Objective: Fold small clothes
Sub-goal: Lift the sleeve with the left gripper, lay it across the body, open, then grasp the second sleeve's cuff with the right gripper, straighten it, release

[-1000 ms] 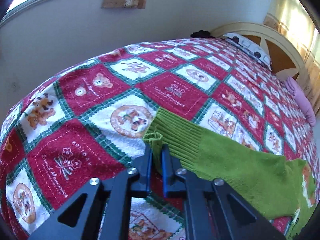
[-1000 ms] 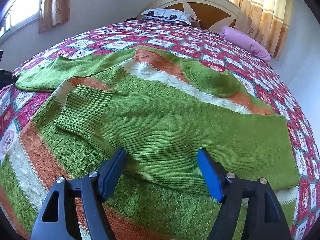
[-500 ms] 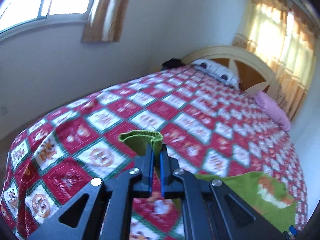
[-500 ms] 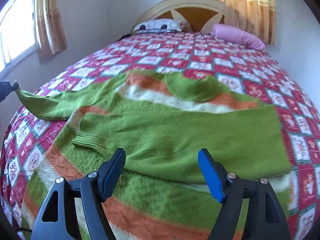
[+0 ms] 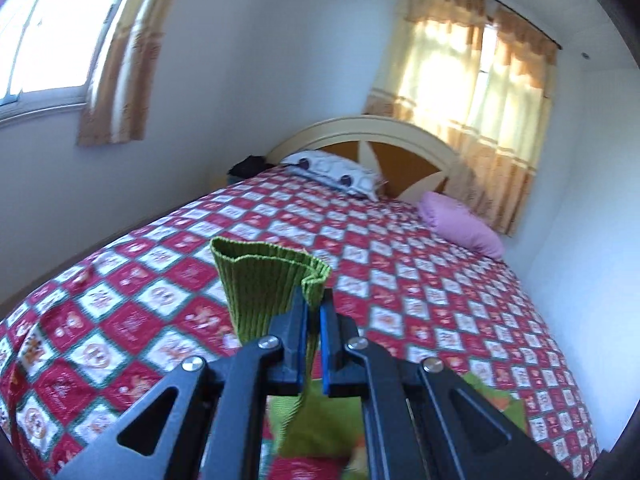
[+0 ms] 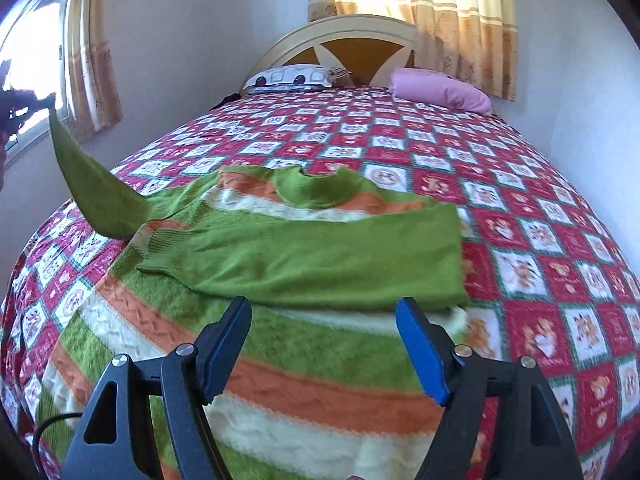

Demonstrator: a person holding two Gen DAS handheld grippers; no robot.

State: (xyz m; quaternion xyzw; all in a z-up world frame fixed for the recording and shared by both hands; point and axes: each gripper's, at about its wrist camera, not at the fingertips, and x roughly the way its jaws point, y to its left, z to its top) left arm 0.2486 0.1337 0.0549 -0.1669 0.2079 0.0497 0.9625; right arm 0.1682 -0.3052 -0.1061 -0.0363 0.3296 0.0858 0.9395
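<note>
Your left gripper (image 5: 313, 312) has its jaws pressed together on the ribbed cuff (image 5: 266, 280) of the sweater's (image 6: 280, 308) left sleeve (image 6: 94, 188), which hangs lifted clear of the bed (image 6: 540, 208), rising from the shoulder up to the gripper at the left edge of the right wrist view. Your right gripper (image 6: 324, 344) hovers with jaws spread, gripping nothing, over the lower body of the sweater. The sweater lies flat on the checked bedspread, collar (image 6: 316, 190) toward the headboard (image 6: 340, 36); the other sleeve (image 6: 320, 260) is already laid across the chest. Step in hand, by my reading: folding the second sleeve in. Next move likely calls for carrying the cuff across the chest, laying it flat over the first sleeve, then opening the left jaws. Watch that the lifted sleeve does not drag the shoulder out of line.
</note>
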